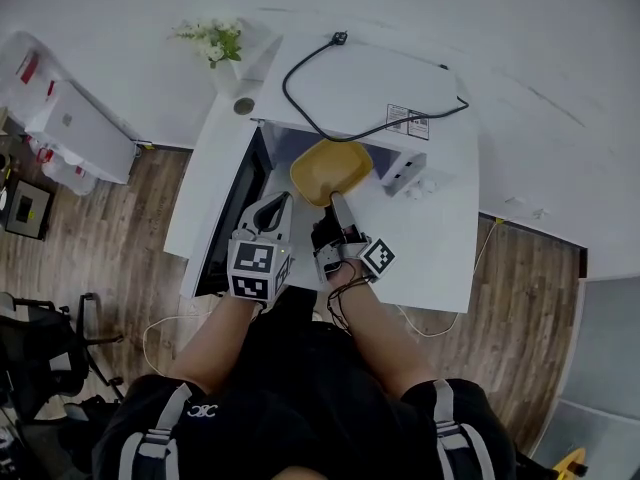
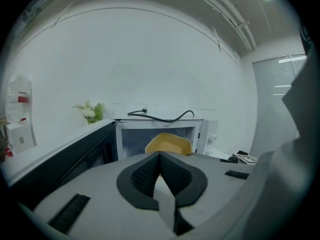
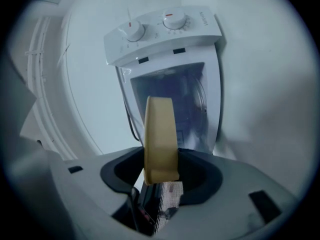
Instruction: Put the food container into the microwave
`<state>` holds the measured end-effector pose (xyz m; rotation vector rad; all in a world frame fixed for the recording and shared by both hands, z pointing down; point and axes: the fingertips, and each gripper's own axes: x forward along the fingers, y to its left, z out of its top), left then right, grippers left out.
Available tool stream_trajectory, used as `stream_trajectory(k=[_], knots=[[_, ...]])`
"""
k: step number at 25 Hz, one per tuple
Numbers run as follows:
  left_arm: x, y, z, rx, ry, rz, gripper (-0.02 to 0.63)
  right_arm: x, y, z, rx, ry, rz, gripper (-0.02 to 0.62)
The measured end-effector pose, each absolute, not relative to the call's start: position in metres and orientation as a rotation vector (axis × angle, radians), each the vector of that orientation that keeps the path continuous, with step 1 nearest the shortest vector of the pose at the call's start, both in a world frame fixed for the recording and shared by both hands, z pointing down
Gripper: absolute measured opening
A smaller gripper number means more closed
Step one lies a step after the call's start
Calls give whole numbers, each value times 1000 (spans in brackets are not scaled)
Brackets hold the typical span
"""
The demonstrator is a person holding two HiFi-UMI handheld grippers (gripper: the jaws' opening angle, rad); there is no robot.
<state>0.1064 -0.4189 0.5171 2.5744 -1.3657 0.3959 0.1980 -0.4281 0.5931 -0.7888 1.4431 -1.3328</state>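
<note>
The yellow food container (image 1: 330, 171) hangs at the mouth of the white microwave (image 1: 400, 88), held by its near rim. My right gripper (image 1: 335, 200) is shut on that rim; in the right gripper view the container (image 3: 160, 139) stands edge-on between the jaws (image 3: 159, 176), in front of the microwave's cavity and knobs (image 3: 170, 34). The door (image 1: 232, 218) is swung open to the left. My left gripper (image 1: 280, 203) hovers beside the door, shut and empty. In the left gripper view, past the shut tips (image 2: 160, 156), the container (image 2: 169, 144) shows in front of the open cavity.
A black power cord (image 1: 330, 98) lies coiled on the microwave's top. A small plant (image 1: 215, 40) stands at the back left of the white table (image 1: 440, 258). A white cabinet (image 1: 70, 128) and a dark chair (image 1: 50, 338) stand on the wooden floor at the left.
</note>
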Motion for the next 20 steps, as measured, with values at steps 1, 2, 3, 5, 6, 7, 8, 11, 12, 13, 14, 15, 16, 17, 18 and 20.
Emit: stream_trajectory(k=[1,2,3,5,6,7,8,11,12,13,14,15,16,17,18,20], knots=[[106,-420,518,2574,-1366,396,12,200,-432,596,-801,1434,-1336,218],[106,-422,518,2573,-1367,396,12,201,-436,598,-813,1422,-1339,218],[106,-423,518,2572,-1367,394,12,203,-441,600,-825,1411,-1340,218],[105,-426,518,2571,-1367,391,12,208,-450,604,-854,1397,-1335,218],[104,-428,518,2570,-1368,390,12,210,-455,605,-868,1392,-1332,218],[103,-431,518,2569,-1368,390,12,213,-461,607,-882,1386,-1329,218],[103,-433,518,2567,-1368,391,12,216,-468,608,-895,1378,-1326,218],[102,-441,518,2561,-1366,390,12,224,-489,612,-935,1359,-1320,218],[102,-444,518,2557,-1363,387,12,227,-497,614,-951,1355,-1319,218],[103,-446,518,2554,-1360,384,12,231,-504,617,-967,1352,-1320,218],[104,-448,519,2553,-1357,383,12,234,-512,622,-984,1349,-1322,218],[104,-451,519,2552,-1354,383,12,237,-519,626,-1000,1345,-1324,218],[105,-453,519,2553,-1351,382,12,238,-526,628,-1015,1342,-1324,218],[105,-455,519,2554,-1348,382,12,239,-533,628,-1030,1338,-1324,218],[105,-458,519,2555,-1345,381,12,240,-539,629,-1045,1335,-1327,218],[106,-462,519,2557,-1341,378,12,242,-550,632,-1076,1329,-1338,218]])
